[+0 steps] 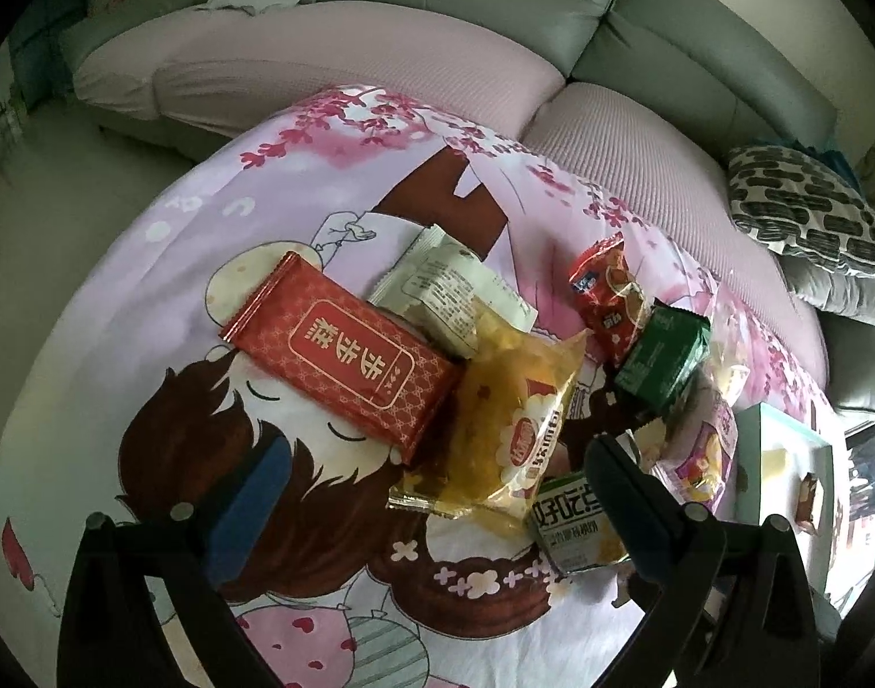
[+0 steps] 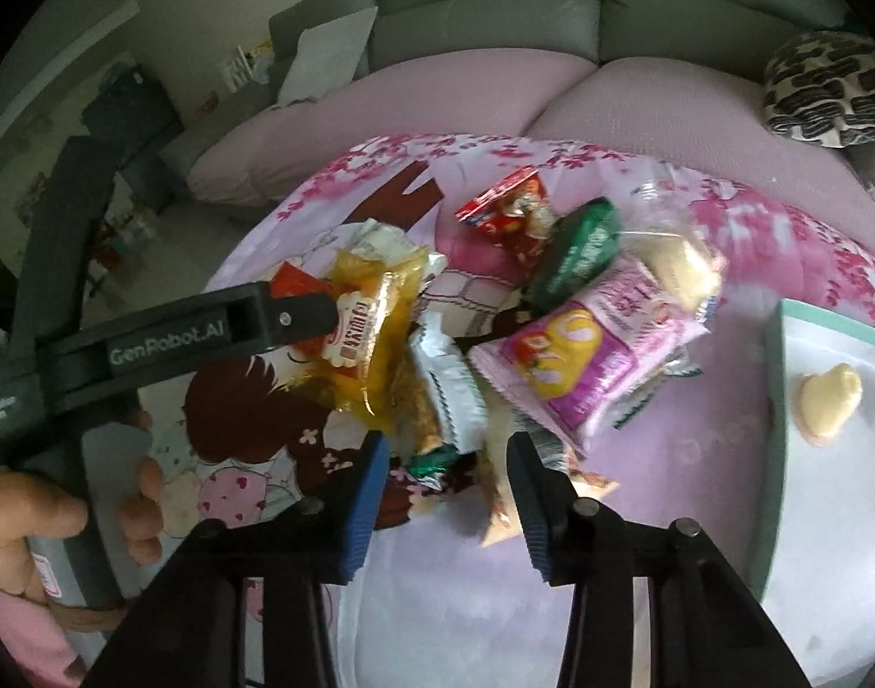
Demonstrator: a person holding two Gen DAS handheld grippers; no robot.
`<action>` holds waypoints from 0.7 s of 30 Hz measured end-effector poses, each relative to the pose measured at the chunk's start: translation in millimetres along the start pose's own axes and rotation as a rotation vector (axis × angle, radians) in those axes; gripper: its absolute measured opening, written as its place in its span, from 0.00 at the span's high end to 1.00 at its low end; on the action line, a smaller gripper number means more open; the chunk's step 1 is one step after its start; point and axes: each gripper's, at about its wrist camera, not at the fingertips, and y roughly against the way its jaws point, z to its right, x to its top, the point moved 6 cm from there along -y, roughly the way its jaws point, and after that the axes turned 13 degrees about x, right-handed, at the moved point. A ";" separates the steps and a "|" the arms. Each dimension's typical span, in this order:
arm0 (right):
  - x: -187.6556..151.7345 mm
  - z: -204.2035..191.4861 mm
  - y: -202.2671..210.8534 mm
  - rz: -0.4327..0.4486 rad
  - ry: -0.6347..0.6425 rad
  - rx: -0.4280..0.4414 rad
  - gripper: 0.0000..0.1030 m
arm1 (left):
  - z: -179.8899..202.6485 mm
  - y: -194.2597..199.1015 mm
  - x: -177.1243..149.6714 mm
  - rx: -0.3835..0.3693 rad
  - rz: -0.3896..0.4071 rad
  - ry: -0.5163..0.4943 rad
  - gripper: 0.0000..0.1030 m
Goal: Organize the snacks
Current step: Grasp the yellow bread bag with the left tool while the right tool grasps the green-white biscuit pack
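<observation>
One silver-green snack packet (image 2: 446,395) between right gripper (image 2: 448,476) jaws.

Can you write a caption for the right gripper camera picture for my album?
Right gripper reaching into a pile of snack packets beside a pink packet on a cartoon cloth.

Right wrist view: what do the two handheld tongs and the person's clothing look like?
The right tongs have black fingers with ribbed blue pads and round bolts at the linkage joints. The left tongs are a black body printed "GenRobot.AI" in pale letters, with more small pale lettering further back that is cut off. A pink sleeve shows at the left hand.
</observation>
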 end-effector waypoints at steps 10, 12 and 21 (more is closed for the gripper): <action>8.9 4.0 -18.6 -0.018 -0.021 0.011 0.58 | 9.1 -15.2 -1.3 -0.065 -0.042 -0.008 0.14; 9.0 1.3 -23.4 -0.026 -0.023 0.023 0.59 | 13.0 -19.0 -2.8 -0.069 -0.049 -0.013 0.15; 5.8 4.0 -41.6 -0.058 -0.044 0.040 0.68 | 24.4 -40.7 -11.7 -0.054 -0.093 -0.032 0.30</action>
